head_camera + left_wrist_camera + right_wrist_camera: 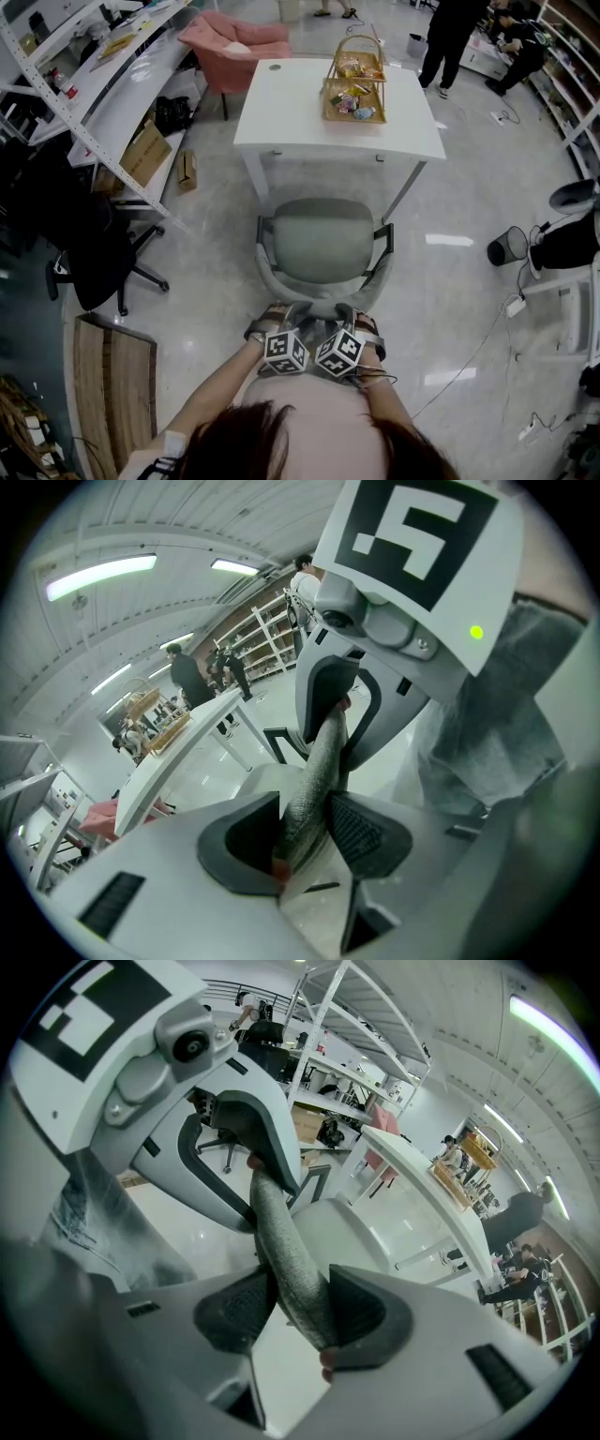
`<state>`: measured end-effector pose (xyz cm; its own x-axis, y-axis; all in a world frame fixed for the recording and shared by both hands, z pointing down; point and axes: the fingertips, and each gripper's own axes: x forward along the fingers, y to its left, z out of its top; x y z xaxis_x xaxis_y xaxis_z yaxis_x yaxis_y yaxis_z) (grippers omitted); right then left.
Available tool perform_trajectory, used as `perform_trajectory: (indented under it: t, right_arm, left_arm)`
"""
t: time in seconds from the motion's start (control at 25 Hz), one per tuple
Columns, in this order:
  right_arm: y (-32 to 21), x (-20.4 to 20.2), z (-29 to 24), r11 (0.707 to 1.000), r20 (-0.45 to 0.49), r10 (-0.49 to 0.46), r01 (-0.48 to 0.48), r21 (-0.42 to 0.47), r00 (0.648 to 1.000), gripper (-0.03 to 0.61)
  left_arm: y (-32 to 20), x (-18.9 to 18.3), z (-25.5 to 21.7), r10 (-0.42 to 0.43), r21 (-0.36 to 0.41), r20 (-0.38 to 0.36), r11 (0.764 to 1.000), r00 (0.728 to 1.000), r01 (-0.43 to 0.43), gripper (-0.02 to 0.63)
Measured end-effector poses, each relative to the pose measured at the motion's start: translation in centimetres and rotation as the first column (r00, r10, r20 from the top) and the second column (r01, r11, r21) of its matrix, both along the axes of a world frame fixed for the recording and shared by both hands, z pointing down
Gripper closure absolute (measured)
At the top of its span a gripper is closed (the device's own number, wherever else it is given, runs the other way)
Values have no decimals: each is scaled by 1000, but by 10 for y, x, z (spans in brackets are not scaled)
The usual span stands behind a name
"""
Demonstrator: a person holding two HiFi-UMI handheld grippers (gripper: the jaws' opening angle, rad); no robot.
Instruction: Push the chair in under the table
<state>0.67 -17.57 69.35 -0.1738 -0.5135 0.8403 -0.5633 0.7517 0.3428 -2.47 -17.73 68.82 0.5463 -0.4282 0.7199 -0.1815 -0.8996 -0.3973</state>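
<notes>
A grey-green chair [323, 246] stands just in front of the white table [300, 117], its seat facing the table. Both grippers sit side by side on the top of its backrest. My left gripper [278, 319] is shut on the grey fabric rim of the backrest [314, 780], which runs up between its pads. My right gripper [361, 322] is shut on the same rim [281, 1241] a little to the right. In the left gripper view the table [178, 752] lies beyond the chair. The right gripper view has it [422, 1180] there as well.
A basket of snacks [354, 89] sits on the table. A black office chair [94, 253] and shelving [84, 84] with a cardboard box [141, 155] stand at left. A pink armchair [239, 42] is behind the table. A black bin [511, 246] and cables lie right. People [450, 37] stand far back.
</notes>
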Motion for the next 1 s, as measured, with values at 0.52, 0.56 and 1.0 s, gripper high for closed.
perform_trajectory:
  t: [0.52, 0.56, 1.0]
  right_arm:
    - [-50, 6, 0, 1000, 0, -3, 3, 14, 1000, 399]
    - [-54, 6, 0, 1000, 0, -4, 4, 14, 1000, 399]
    - [-90, 7, -1, 1000, -3, -5, 5, 7, 1000, 399]
  left_arm:
    - [-50, 6, -1, -3, 4, -6, 1000, 1000, 3, 449]
    - [-54, 7, -1, -3, 3, -6, 1000, 1000, 3, 449]
    - [-89, 7, -1, 0, 3, -8, 1000, 1000, 0, 449]
